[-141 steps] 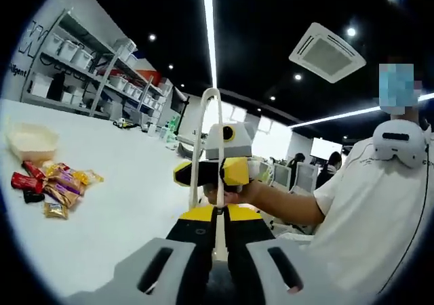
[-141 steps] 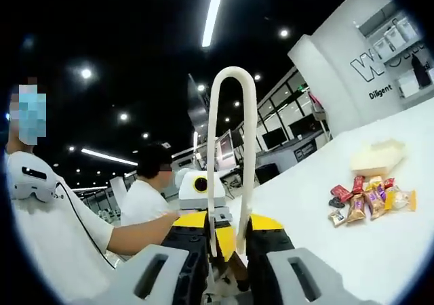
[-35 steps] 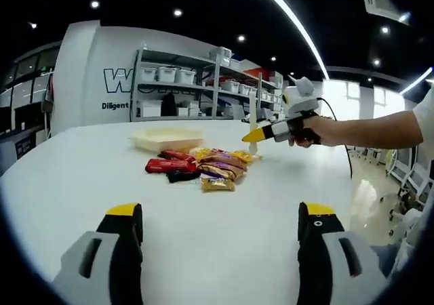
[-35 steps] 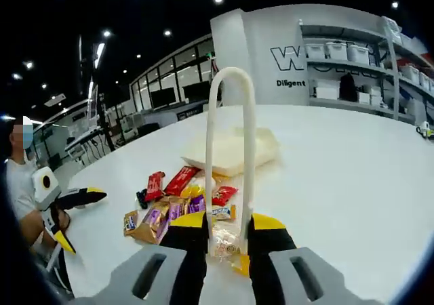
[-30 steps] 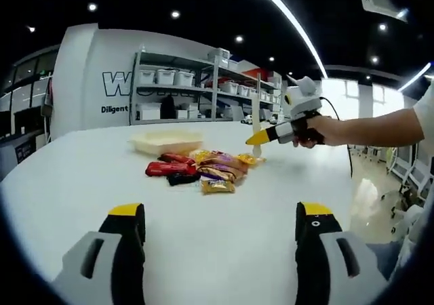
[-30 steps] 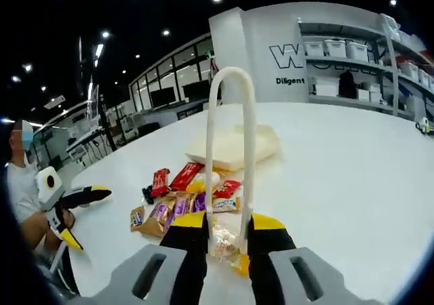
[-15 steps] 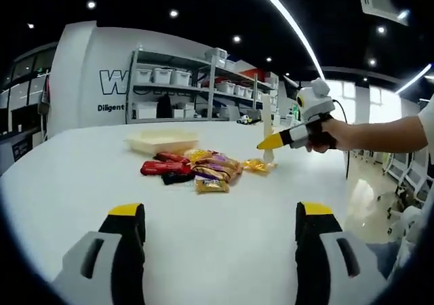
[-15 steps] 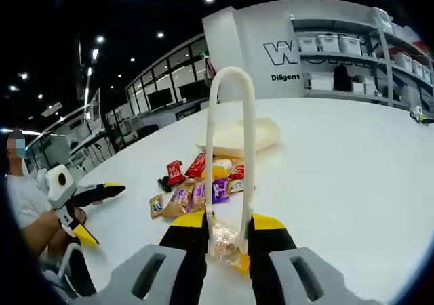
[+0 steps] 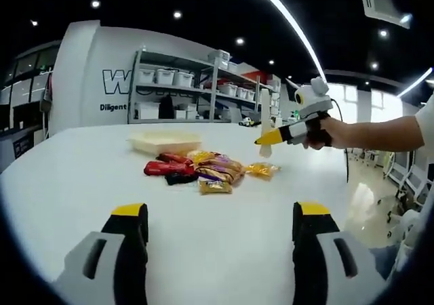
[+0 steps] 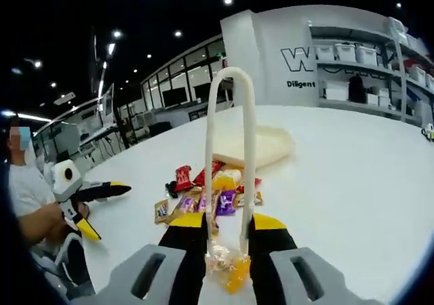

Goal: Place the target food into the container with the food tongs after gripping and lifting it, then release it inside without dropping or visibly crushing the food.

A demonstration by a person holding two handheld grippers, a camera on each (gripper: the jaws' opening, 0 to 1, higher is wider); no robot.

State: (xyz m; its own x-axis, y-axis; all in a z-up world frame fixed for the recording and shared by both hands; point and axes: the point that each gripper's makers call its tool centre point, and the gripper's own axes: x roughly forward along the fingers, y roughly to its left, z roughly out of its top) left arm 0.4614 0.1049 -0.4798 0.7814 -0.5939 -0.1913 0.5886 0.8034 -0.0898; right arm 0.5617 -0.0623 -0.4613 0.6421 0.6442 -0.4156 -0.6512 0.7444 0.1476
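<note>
In the left gripper view my left gripper point(image 9: 215, 240) has its fingers spread wide over the bare white table point(image 9: 81, 176). At 12 o'clock from them lies the snack pile point(image 9: 196, 169), the cream container point(image 9: 165, 141) behind it. At 2 o'clock my right gripper point(image 9: 266, 139) pinches the white tongs point(image 10: 230, 163); their tips hover just above a yellow candy point(image 9: 262, 170). In the right gripper view, that candy lies right between my fingers.
</note>
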